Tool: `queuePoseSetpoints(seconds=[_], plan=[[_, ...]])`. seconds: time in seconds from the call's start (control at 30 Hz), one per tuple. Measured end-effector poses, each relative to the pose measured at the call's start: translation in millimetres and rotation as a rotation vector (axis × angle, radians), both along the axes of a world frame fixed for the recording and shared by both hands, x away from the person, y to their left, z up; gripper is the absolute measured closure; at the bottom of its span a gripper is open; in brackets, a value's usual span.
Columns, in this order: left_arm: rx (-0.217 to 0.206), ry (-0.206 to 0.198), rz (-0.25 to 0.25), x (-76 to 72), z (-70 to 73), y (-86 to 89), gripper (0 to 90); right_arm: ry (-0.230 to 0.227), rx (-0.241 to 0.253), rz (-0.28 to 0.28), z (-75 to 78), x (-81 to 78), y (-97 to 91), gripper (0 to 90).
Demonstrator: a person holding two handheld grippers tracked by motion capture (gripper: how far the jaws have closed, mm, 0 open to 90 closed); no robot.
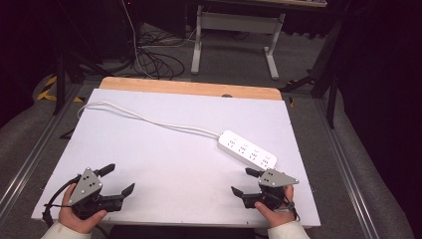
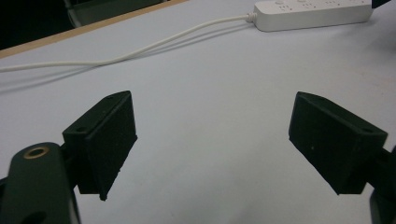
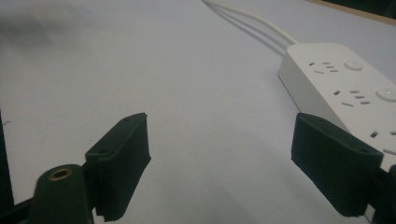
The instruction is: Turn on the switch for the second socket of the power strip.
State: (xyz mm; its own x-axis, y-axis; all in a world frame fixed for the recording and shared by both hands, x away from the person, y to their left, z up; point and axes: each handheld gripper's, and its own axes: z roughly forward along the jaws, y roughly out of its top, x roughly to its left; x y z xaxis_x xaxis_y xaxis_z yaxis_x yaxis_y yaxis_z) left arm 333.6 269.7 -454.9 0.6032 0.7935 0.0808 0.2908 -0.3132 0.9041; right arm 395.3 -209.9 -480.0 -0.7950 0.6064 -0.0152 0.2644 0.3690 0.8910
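Clearly nothing is being handled yet: the white power strip (image 1: 247, 149) is lying untouched on the table (image 1: 164, 164), its cord (image 1: 149, 119) trailing away toward the far left corner. The right gripper (image 1: 246, 181) is hovering just beside the strip's near end, jaws spread wide and empty. The left gripper (image 1: 118, 179) is waiting well apart from the strip, likewise gaping and holding nothing. By my judgement, all the work is lying ahead.

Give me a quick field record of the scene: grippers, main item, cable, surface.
left gripper: open, holding nothing, near-left of table
right gripper: open, holding nothing, just short of the strip's near end
power strip: white, lying flat, right of centre
cord: white, runs from strip to far-left edge
table: white top, wooden far edge
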Motion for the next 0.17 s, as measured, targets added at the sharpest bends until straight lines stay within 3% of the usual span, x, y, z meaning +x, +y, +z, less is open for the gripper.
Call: queuePoseSetpoints(seconds=[0.17], plan=[[0.007,0.004,0.004,0.9,-0.2,0.5,15.5,0.014,-0.021,-0.012,-2.2,1.2,0.7,20.2]])
